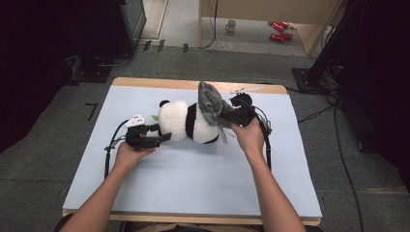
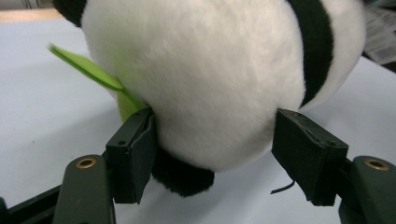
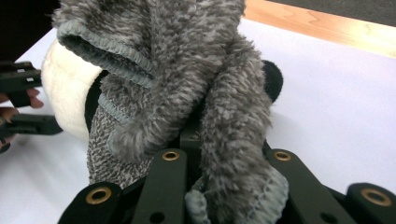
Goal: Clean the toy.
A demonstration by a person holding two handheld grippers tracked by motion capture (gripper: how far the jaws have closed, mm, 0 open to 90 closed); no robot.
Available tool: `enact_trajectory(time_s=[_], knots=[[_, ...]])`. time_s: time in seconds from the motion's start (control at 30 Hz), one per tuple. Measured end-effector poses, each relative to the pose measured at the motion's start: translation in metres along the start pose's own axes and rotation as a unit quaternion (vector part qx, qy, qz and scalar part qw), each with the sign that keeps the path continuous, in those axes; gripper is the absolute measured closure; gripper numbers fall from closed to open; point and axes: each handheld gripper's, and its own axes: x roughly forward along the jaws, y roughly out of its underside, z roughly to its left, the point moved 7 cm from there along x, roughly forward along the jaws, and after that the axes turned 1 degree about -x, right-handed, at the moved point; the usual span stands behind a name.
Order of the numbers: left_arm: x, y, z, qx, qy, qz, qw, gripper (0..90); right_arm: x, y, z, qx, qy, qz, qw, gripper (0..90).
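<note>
A black-and-white panda plush [image 1: 186, 123] lies on its side in the middle of the pale blue table [image 1: 193, 179]. My left gripper [image 1: 163, 133] is at its left end. In the left gripper view the jaws stand open on either side of the round white body [image 2: 210, 70], with the left pad against the fur and the right pad just off it. A green felt leaf [image 2: 88, 70] sticks out beside the left jaw. My right gripper [image 1: 227, 116] is shut on a grey fuzzy sock [image 1: 210, 104] that drapes over the panda's right end; the sock [image 3: 187, 60] covers the jaws' tips.
The table's wooden far edge [image 1: 159, 83] runs behind the plush. Cables [image 1: 267, 140] trail from both grippers across the table. On the floor beyond stand a mug [image 1: 231, 25] and red cans [image 1: 279, 30]. Dark equipment flanks both sides.
</note>
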Motion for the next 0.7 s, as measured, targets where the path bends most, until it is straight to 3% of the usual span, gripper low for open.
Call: enact_trajectory(time_s=[0.13, 0.23, 0.5, 0.57, 0.63, 0.7], knots=[[0.006, 0.004, 0.003, -0.007, -0.01, 0.009, 0.9999, 31.1, 0.003, -0.003, 0.002, 0.005, -0.003, -0.004, 1.0, 77.6], [0.007, 0.005, 0.005, -0.011, -0.013, 0.013, 0.9998, 36.1, 0.004, -0.006, 0.004, 0.002, -0.003, -0.005, 1.0, 77.5], [0.002, -0.001, 0.002, -0.029, -0.046, 0.021, 0.9983, 62.4, 0.004, -0.012, 0.008, 0.025, -0.025, -0.018, 0.9992, 78.3], [0.001, -0.004, -0.001, -0.042, -0.042, 0.017, 0.998, 66.1, 0.001, -0.014, 0.009, 0.033, -0.029, -0.022, 0.9988, 79.2], [0.0, -0.006, -0.005, -0.064, -0.025, 0.017, 0.9975, 68.5, -0.002, -0.017, 0.013, 0.04, -0.041, -0.03, 0.9979, 79.5], [-0.002, -0.008, -0.008, -0.069, -0.019, 0.017, 0.9973, 70.5, -0.006, -0.021, 0.02, 0.036, -0.052, -0.036, 0.9974, 79.6]])
